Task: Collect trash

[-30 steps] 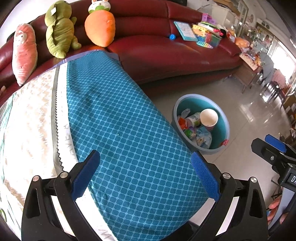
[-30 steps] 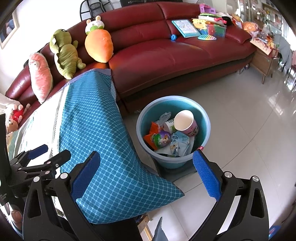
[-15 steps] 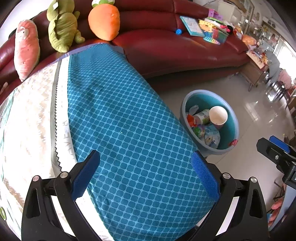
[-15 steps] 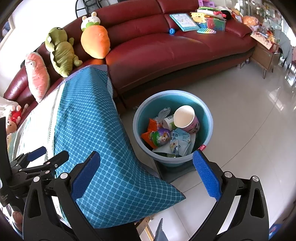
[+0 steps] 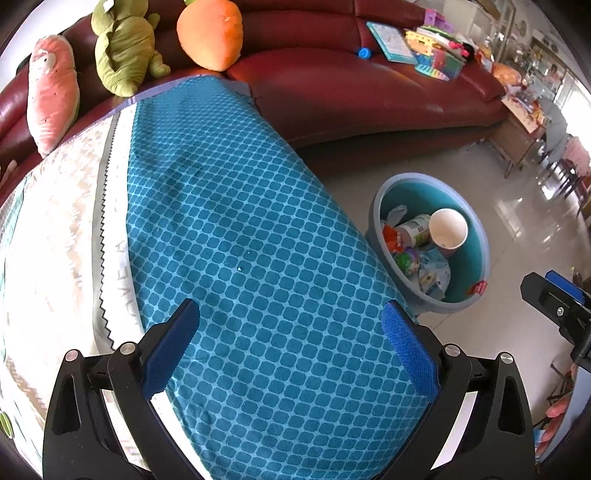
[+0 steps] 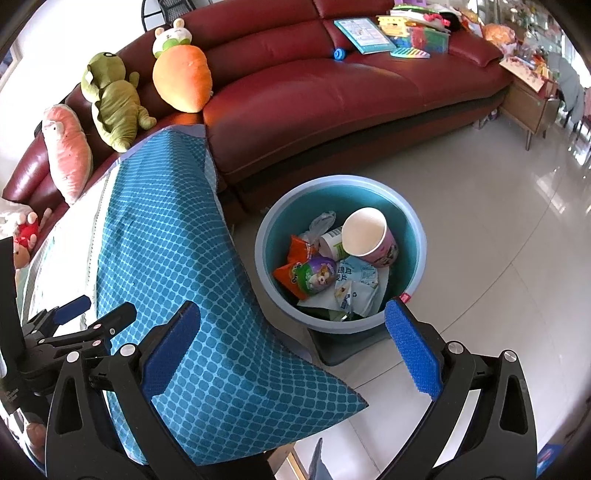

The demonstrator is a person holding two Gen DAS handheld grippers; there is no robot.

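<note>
A round blue basin (image 6: pixel 340 181) stands on the floor beside the cloth-covered table (image 6: pixel 166 240). It holds a white paper cup (image 6: pixel 369 236), an orange snack bag (image 6: pixel 295 264), a white pouch (image 6: pixel 356 286) and other wrappers. My right gripper (image 6: pixel 291 308) hangs open and empty above the basin's near-left rim. My left gripper (image 5: pixel 288 317) is open and empty over the teal cloth (image 5: pixel 240 240); the basin (image 5: pixel 417 181) and cup (image 5: pixel 448 230) lie to its right. Each gripper also shows in the other's view: left gripper (image 6: pixel 94 312), right gripper (image 5: pixel 554 293).
A dark red sofa (image 6: pixel 351 96) curves behind the table and basin. On it sit a carrot plush (image 6: pixel 183 79), a green plush (image 6: pixel 110 103), a pink plush (image 6: pixel 68 155), and books and toys (image 6: pixel 406 35). A wooden side table (image 6: pixel 532 99) stands at right on the glossy tiled floor (image 6: pixel 498 240).
Both views have shifted a little: the basin sits lower and further right in the left wrist view and slightly larger in the right wrist view. Both grippers stay open and empty.
</note>
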